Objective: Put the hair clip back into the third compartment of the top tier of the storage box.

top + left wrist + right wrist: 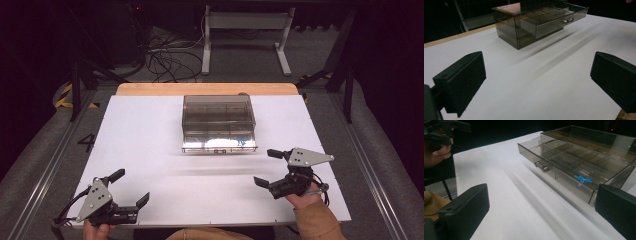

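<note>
now the smoky box (218,121) sits at twelve o'clock on the white table (150,150), its drawer (564,162) pulled out toward six with a small blue thing (582,179) inside. the right gripper (272,167) rests at four o'clock, jaws spread wide and grasping nothing. the left gripper (132,187) sits at seven o'clock, released too, well apart from the box.

Two hand-held grippers, left gripper (129,186) and right gripper (267,167) — black bodies, blocky black jaws, grey three-cornered plates dotted with dark screws, thin black trailing cables — tan sleeve (316,221) at the person's right wrist
</note>
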Demonstrator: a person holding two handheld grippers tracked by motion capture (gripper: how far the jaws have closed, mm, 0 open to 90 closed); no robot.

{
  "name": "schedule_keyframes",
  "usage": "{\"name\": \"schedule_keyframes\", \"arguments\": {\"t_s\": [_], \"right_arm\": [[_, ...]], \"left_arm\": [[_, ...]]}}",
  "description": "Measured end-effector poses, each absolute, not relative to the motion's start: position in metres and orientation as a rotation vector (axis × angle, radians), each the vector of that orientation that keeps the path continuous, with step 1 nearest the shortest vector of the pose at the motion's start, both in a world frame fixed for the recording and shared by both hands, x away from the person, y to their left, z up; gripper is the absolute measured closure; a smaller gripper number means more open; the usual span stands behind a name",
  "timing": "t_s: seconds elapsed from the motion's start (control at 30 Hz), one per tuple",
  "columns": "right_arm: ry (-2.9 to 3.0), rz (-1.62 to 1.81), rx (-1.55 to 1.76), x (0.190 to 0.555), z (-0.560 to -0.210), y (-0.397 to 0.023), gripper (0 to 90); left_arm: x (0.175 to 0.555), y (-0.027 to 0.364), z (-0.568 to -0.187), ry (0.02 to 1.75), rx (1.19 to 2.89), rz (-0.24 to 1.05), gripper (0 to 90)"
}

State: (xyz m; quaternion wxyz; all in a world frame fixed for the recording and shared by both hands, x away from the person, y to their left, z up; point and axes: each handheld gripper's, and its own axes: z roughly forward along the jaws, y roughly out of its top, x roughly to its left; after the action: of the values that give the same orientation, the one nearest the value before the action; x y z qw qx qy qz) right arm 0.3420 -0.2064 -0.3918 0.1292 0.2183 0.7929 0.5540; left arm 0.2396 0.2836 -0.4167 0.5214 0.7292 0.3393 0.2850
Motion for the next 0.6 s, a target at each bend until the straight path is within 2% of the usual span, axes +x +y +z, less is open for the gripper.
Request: {"name": "schedule_keyframes", "arguments": {"t_s": [0.6], "right_arm": [[2.35,1.571,0.654,0.331,-0.427,-0.212,0.5]], "left_arm": [[0.24,0.284,-0.418,0.811,1.741,0.667,0.6]]}}
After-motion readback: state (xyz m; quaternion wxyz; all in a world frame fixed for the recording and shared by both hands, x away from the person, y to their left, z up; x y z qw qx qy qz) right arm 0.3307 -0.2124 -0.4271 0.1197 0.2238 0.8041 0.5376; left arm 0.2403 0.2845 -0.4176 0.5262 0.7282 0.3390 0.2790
